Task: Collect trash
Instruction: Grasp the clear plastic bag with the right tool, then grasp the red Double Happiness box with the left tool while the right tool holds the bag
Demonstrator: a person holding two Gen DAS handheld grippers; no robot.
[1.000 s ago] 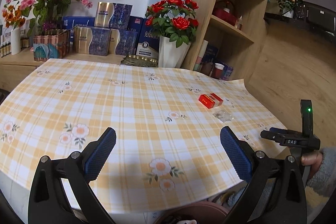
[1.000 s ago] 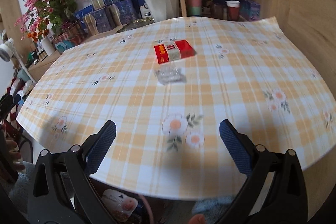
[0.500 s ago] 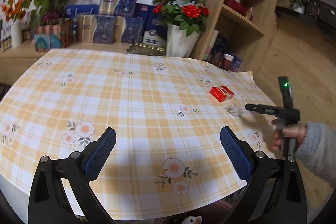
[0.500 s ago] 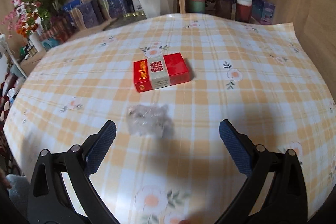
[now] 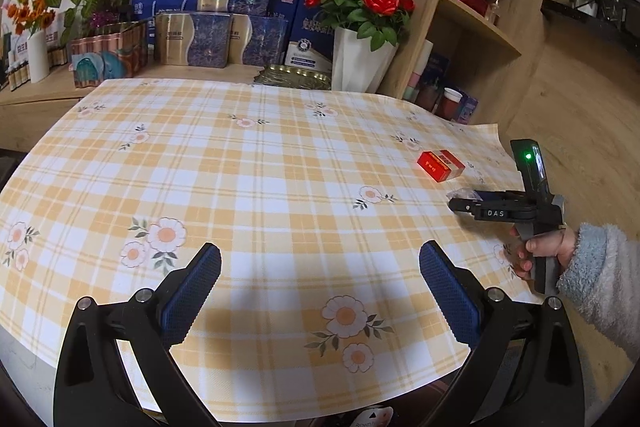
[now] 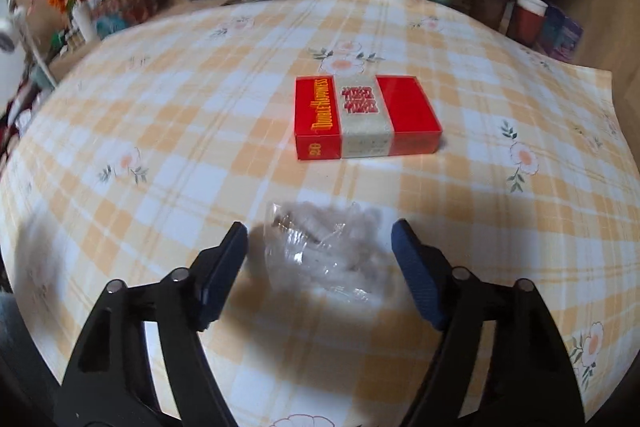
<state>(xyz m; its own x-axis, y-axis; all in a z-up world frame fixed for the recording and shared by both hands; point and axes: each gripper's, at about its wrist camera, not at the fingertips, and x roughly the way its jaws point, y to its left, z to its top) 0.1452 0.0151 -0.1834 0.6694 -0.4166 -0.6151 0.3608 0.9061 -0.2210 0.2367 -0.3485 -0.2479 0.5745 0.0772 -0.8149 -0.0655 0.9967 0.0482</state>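
Note:
A crumpled clear plastic wrapper (image 6: 324,251) lies on the yellow checked tablecloth (image 6: 180,131). My right gripper (image 6: 320,255) is open, its two fingers on either side of the wrapper, apart from it. A red cigarette pack (image 6: 366,117) lies just beyond the wrapper. In the left wrist view the right gripper (image 5: 460,203) is at the table's right side, over the wrapper (image 5: 460,193), with the red pack (image 5: 440,165) behind it. My left gripper (image 5: 320,287) is open and empty over the table's near edge.
A white vase of red roses (image 5: 360,63), stacked blue and gold boxes (image 5: 216,27) and a gold tray (image 5: 294,77) stand behind the table. A wooden shelf unit (image 5: 472,11) with cups is at the back right. A bin rim with litter shows below the table edge (image 5: 372,417).
My right gripper has moved forward and down over the table until its open fingers straddle the clear wrapper. My left gripper has stayed open near the front edge, shifting slightly.

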